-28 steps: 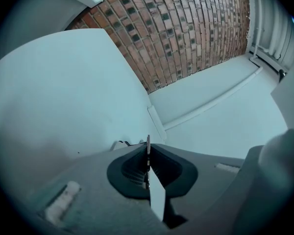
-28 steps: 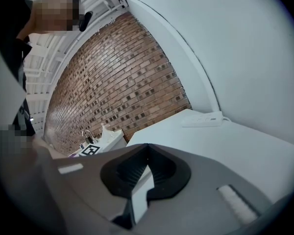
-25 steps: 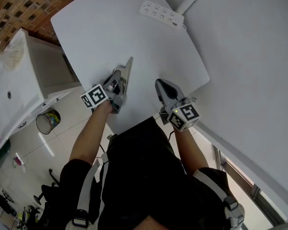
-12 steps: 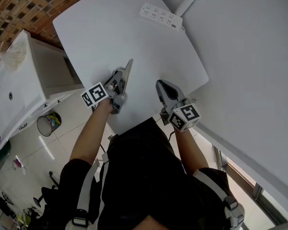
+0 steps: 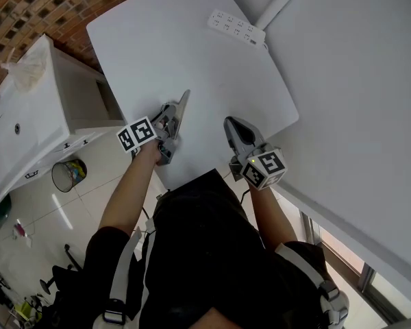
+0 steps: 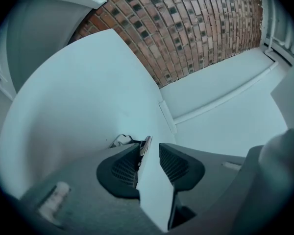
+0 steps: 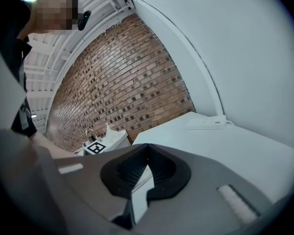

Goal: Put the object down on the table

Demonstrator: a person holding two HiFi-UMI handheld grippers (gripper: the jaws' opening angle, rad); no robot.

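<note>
Surface (image 5: 164, 46) is big and white, with a white cabinet (image 5: 34, 115) beside it on the left. Down on the floor stands a small round bin (image 5: 67, 175) with something yellow and green inside. A white power strip (image 5: 236, 27) lies at the far edge. The left tongs (image 5: 172, 116) are opening, and the thin flat piece (image 6: 154, 190) stands on its edge between them, over the near part of the surface, leaning on one pad. The right tongs (image 5: 234, 125) are clenched on nothing.
</note>
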